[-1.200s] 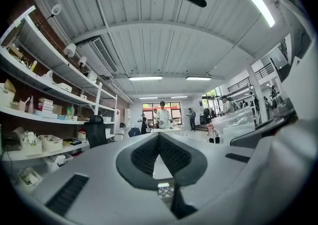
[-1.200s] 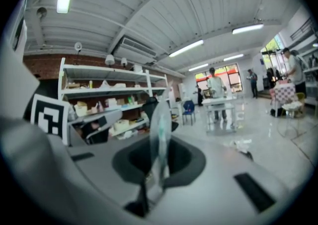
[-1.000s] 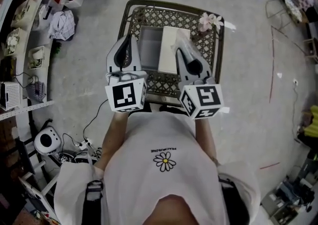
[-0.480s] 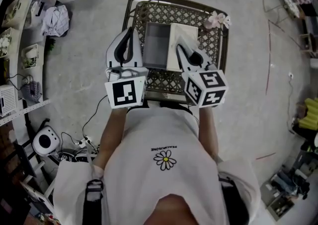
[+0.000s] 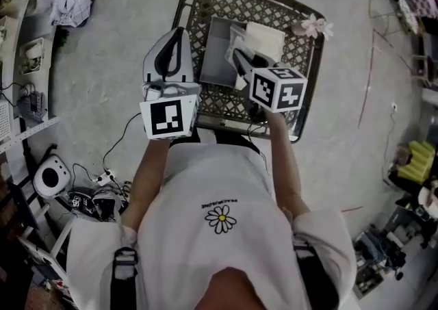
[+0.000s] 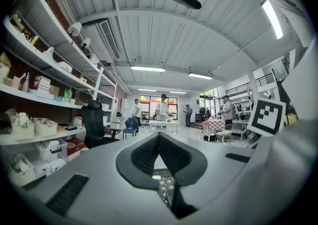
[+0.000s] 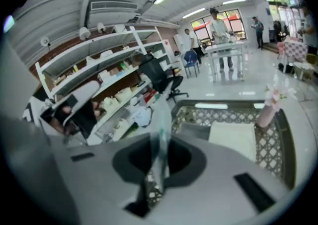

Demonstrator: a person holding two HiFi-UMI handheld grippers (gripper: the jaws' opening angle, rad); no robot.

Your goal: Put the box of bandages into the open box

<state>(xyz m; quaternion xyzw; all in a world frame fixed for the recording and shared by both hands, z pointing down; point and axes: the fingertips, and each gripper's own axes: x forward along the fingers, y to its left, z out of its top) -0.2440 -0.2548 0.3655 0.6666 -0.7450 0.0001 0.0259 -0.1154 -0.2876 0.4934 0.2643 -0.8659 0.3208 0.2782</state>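
While the right gripper [image 7: 160, 139] pinches the box of bandages [image 7: 160, 122] by its near end, its jaws stand almost together, pressed on that thin, see-through pack. The pack is seen edge-on. Its long axis runs straight out from the jaws and points toward the far side of the open box [image 5: 217, 55]. In the head view the pack hangs above the right part of the open box, close to the edge where the white lid [image 5: 267, 38] lies against it.

The left gripper [image 5: 179, 33] hovers just left of the open box and points the same way. Its jaws are closed tip to tip with nothing between them.

The open box is grey and sits on a lattice table [image 5: 274, 7]. A pink flower [image 5: 316, 26] stands beyond the lid, to the far right of the open box.

A green mark on the pack is too blurred to read. Each gripper's cube shows black-and-white square markers. The person's white shirt [image 5: 205, 185] carries a daisy with a line of small print that I cannot read.
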